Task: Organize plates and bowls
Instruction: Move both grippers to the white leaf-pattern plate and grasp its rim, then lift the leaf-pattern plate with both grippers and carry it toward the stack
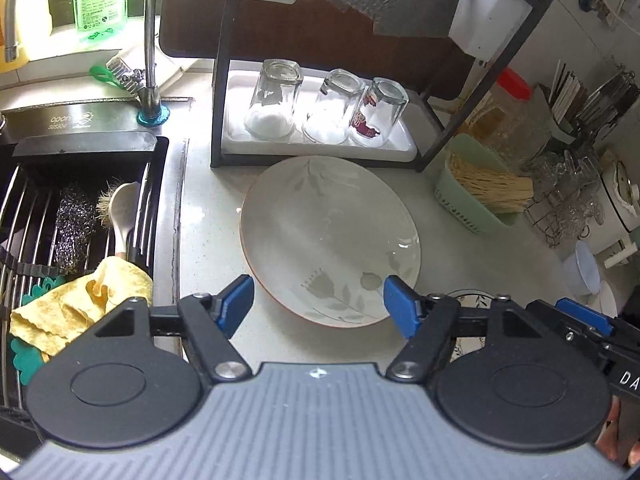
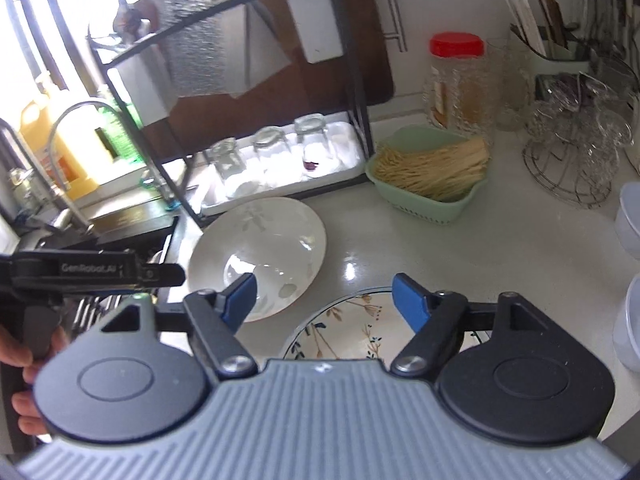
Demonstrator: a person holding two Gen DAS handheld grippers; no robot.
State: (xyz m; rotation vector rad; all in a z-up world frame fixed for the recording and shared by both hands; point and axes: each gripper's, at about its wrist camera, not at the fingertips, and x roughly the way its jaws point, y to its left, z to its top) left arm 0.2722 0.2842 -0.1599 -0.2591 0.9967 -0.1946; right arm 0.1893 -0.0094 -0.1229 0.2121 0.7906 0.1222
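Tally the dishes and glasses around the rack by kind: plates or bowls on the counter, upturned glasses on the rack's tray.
Leaf-pattern bowl on the counter: 1
Floral plate with a dark rim, partly hidden behind the right gripper: 1
Upturned glasses on the white tray: 3, at and
Total: 5

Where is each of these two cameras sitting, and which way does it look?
Left wrist: on the left tool, looking down past its open blue fingers at the leaf bowl, rack and sink; a fingertip shows bottom right.
Right wrist: on the right tool, looking down over the flowered plate; a hand holding the left tool shows at left.
Shared: bowl, rack, glasses, green basket.
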